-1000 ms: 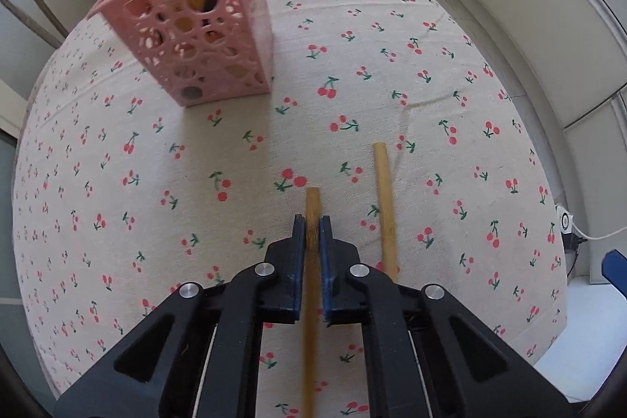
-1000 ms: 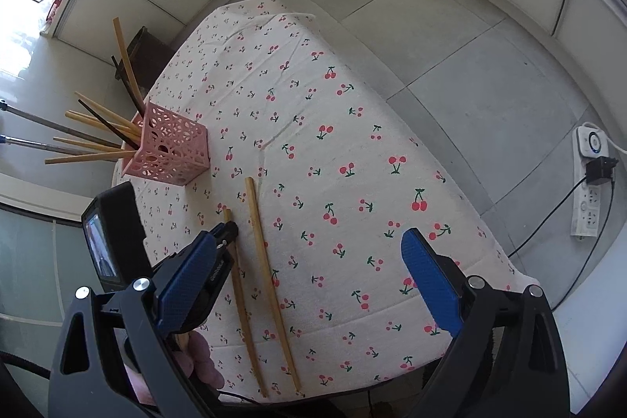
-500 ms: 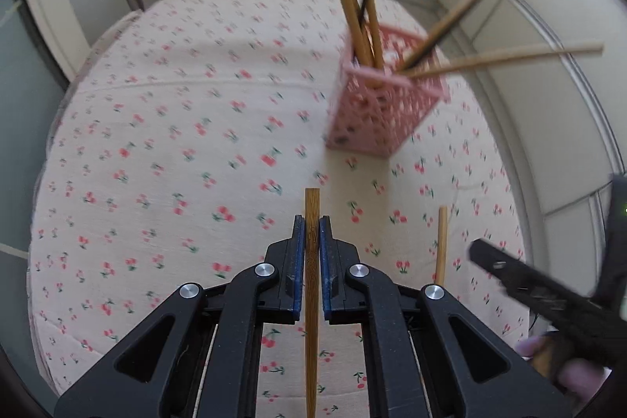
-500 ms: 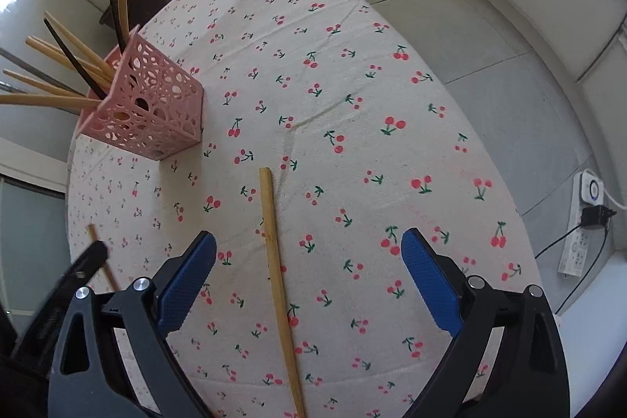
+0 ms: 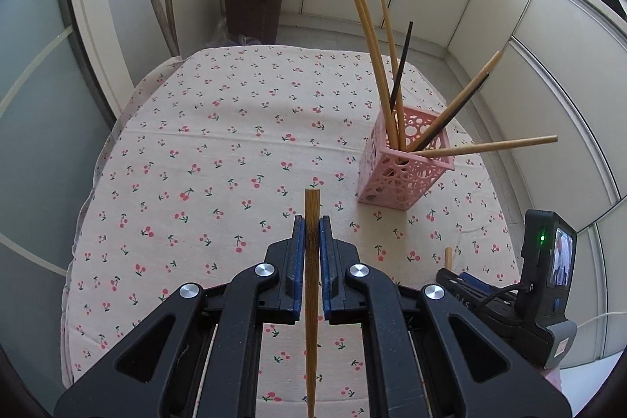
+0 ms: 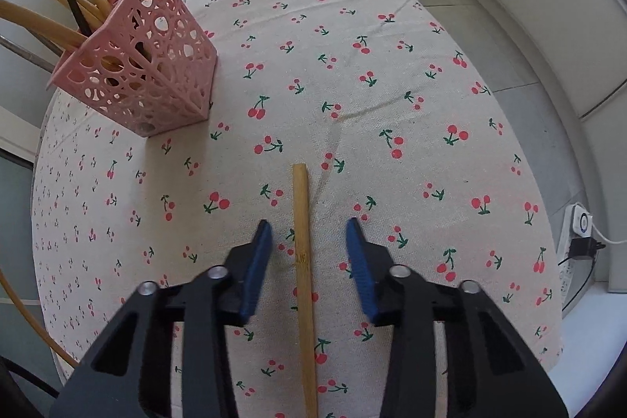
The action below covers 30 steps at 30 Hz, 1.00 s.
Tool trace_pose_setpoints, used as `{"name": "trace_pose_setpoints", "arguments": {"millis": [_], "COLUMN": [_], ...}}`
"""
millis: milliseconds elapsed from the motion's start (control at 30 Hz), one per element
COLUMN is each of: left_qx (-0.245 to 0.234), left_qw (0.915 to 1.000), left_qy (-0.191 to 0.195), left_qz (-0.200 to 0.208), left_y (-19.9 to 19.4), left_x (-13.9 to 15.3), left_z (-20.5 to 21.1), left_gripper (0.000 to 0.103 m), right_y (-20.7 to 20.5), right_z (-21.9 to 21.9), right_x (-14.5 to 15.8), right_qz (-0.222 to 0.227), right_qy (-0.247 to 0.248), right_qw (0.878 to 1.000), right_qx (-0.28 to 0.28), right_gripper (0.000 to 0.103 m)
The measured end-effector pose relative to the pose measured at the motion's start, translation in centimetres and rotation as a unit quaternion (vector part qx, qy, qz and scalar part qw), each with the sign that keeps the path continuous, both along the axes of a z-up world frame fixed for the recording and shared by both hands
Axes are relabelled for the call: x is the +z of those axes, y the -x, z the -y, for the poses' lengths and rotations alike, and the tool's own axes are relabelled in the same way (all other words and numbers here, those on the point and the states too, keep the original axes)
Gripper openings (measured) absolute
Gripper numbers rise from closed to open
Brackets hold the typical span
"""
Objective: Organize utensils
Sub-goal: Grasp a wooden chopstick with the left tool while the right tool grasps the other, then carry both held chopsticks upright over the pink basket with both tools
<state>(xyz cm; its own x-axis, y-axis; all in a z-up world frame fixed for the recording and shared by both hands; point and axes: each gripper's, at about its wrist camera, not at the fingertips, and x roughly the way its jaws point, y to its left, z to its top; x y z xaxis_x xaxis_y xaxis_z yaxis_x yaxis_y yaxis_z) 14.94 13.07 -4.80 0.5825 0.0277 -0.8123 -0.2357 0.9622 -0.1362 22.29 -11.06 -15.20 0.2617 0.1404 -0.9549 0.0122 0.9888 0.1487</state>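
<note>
My left gripper (image 5: 312, 222) is shut on a brown wooden chopstick (image 5: 311, 285), lifted above the cherry-print tablecloth (image 5: 219, 151). A pink perforated holder (image 5: 403, 163) with several wooden and black chopsticks stands to the right and beyond. My right gripper (image 6: 309, 228) hovers low over a second, lighter chopstick (image 6: 303, 253) lying on the cloth; its jaws are closing, the stick lies between them, and the blue pads (image 6: 260, 261) are still apart from it. The holder (image 6: 145, 65) sits at the upper left of that view.
The other gripper's body with its small lit screen (image 5: 548, 261) shows at the lower right of the left wrist view. A dark bin (image 5: 252, 8) stands on the floor past the table. A power strip (image 6: 578, 234) lies on the floor at the right.
My left gripper rose with its chopstick and swung so the holder now sits to the right. My right gripper dropped over the lying chopstick and its jaws narrowed around it.
</note>
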Motion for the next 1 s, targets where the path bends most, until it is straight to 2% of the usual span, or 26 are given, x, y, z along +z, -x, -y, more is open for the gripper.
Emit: {"name": "trace_pose_setpoints", "arguments": {"millis": [67,100,300,667,1000], "left_qx": [0.003,0.004,0.006,0.006,-0.006], "left_qw": [1.0000,1.0000,0.9999,0.9988,0.9969], "left_qy": [0.004,0.005,0.007,0.016,0.024], "left_qz": [0.000,0.000,0.006,0.045,0.075], "left_y": [0.0,0.0,0.1,2.0,4.4], "left_x": [0.0,0.0,0.4,2.7,4.7], "left_z": [-0.2,-0.3,-0.5,-1.6,-1.5], "left_gripper": [0.007,0.007,0.007,0.007,0.007], "right_y": [0.1,0.0,0.9,5.2,9.0], "right_z": [0.2,0.3,0.5,0.4,3.9], "right_x": [0.0,0.0,1.4,9.9,14.9], "right_qz": [0.002,0.001,0.025,0.135,0.186], "right_qy": [0.000,-0.002,-0.023,-0.079,-0.120], "right_qw": [1.000,1.000,0.999,0.986,0.973], "right_qx": [-0.002,-0.002,0.011,0.059,0.066], "right_gripper": [0.009,0.008,0.008,0.008,0.008]}}
